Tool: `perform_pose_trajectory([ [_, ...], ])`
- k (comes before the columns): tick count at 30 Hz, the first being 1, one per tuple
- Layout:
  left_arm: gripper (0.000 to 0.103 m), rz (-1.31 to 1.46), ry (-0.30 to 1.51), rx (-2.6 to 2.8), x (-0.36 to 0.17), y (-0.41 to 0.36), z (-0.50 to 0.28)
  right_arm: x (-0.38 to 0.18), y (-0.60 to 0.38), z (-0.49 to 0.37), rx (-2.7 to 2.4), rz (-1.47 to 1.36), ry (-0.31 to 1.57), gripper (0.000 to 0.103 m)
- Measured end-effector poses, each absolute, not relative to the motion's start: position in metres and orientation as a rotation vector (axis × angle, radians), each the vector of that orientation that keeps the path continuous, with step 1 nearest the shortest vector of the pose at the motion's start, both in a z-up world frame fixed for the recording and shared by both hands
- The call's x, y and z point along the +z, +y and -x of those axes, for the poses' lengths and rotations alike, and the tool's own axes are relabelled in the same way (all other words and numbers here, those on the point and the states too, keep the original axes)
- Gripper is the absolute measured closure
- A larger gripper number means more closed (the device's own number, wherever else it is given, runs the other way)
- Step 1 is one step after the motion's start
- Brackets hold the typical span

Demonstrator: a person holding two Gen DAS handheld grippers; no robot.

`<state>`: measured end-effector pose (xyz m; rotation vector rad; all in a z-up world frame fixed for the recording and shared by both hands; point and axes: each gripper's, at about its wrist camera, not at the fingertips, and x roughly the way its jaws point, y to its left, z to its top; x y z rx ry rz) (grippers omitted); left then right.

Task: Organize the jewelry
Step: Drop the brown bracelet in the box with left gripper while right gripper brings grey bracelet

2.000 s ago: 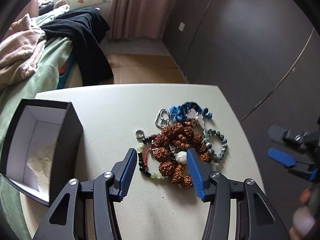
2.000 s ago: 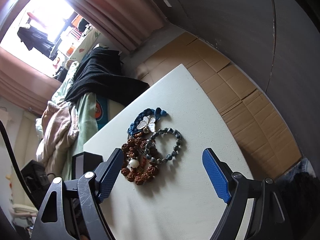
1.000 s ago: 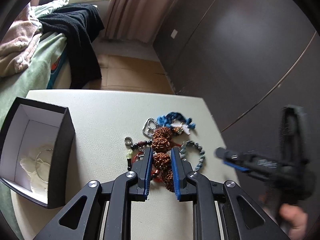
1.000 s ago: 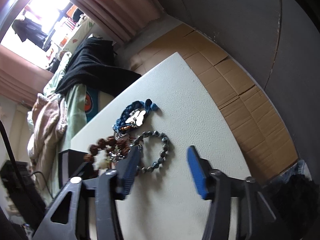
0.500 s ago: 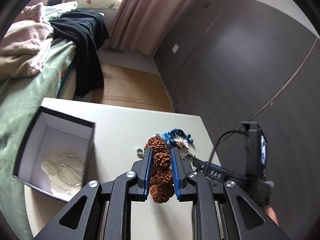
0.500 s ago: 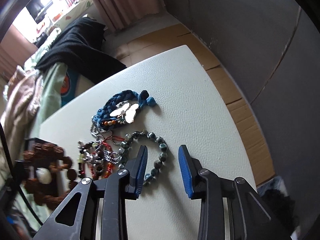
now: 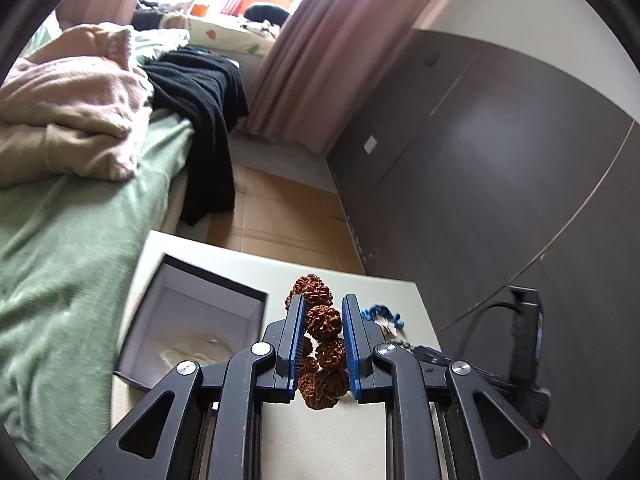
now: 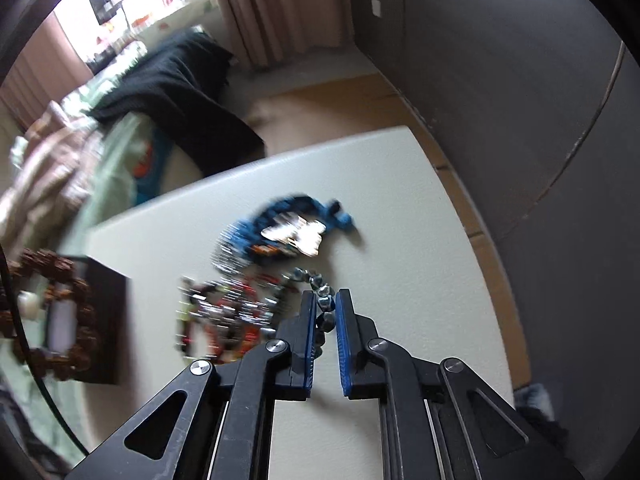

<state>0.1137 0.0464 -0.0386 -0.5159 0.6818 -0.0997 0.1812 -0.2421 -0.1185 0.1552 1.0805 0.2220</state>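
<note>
While both grippers work over the white table (image 8: 400,208):
Left gripper (image 7: 322,320): clamped on brown seed bracelet (image 7: 323,322), lifted beside black box (image 7: 192,316).
Right gripper (image 8: 325,316): jaws just closing, pinching grey bead bracelet (image 8: 322,300) near jewelry pile (image 8: 240,304).

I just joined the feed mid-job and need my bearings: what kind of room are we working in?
Most likely a bedroom. A bed with a green sheet and heaped clothes stands beside the small white table, pink curtains hang at a window, and a dark wardrobe-like wall runs along one side.

Knobbly brown beads (image 7: 322,322), blue pads (image 7: 349,332), black box (image 7: 192,320) with white lining, possibly grey-blue bracelet (image 8: 323,304)
</note>
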Motion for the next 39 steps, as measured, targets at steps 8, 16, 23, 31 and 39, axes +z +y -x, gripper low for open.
perform_pose_trajectory([
  [8, 0.084, 0.531, 0.664, -0.038, -0.039, 0.070, -0.108, -0.090, -0.225, -0.162, 0.356, -0.234, 1.000, 0.093],
  [16, 0.030, 0.580, 0.641, 0.046, -0.040, 0.092, -0.102, -0.063, -0.198, -0.147, 0.479, -0.275, 0.909, 0.093],
  [23, 0.029, 0.598, 0.623, 0.102, -0.037, 0.112, -0.093, -0.057, -0.172, -0.142, 0.596, -0.323, 0.876, 0.093],
  [31, 0.029, 0.620, 0.619, 0.141, -0.037, 0.130, -0.084, -0.053, -0.124, -0.138, 0.717, -0.330, 0.853, 0.093],
  [39, 0.016, 0.668, 0.619, 0.181, -0.043, 0.146, -0.080, -0.056, -0.082, -0.143, 0.791, -0.317, 0.884, 0.042],
])
